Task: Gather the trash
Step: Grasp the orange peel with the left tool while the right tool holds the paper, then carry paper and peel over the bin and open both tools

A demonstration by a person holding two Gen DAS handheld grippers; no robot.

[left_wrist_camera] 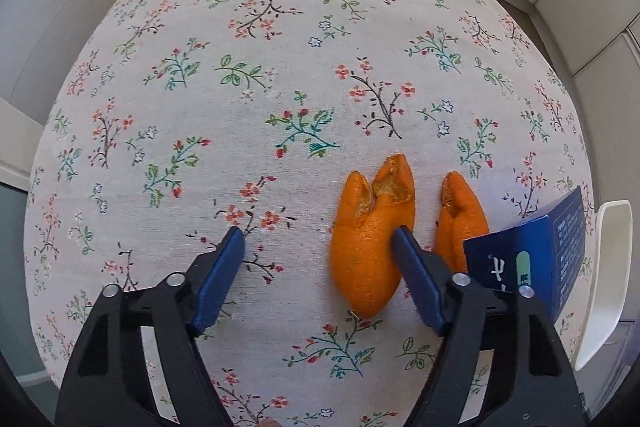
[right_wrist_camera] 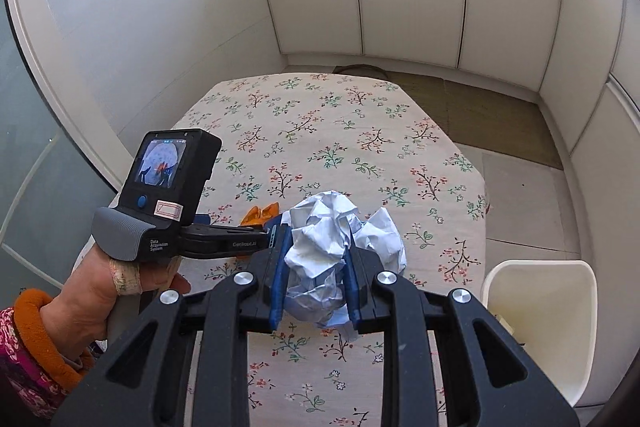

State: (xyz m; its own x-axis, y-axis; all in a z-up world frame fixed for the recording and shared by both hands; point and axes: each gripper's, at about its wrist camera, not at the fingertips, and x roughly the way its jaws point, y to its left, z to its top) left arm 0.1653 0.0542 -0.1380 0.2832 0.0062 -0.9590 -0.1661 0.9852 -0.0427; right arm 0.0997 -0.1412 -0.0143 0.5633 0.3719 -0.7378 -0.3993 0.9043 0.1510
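Trash was split between both tools: the right gripper [right_wrist_camera: 316,259] was clamped on crumpled paper [right_wrist_camera: 328,251] above the table [right_wrist_camera: 360,131], beside the white bin [right_wrist_camera: 540,327]. The left gripper [left_wrist_camera: 320,239] was spread wide, one finger apparently touching the orange peel [left_wrist_camera: 368,239] lying on the cloth. Next, the paper needed carrying over the bin and the peel needed centring between the fingers.

Left tool [left_wrist_camera: 320,233] spread wide and angled down, right tool [right_wrist_camera: 316,255] clamped, left hand [right_wrist_camera: 100,291] gripping its handle

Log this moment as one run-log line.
left gripper: open, over orange peel | right gripper: shut on crumpled paper | white bin: beside table | blue box: on table
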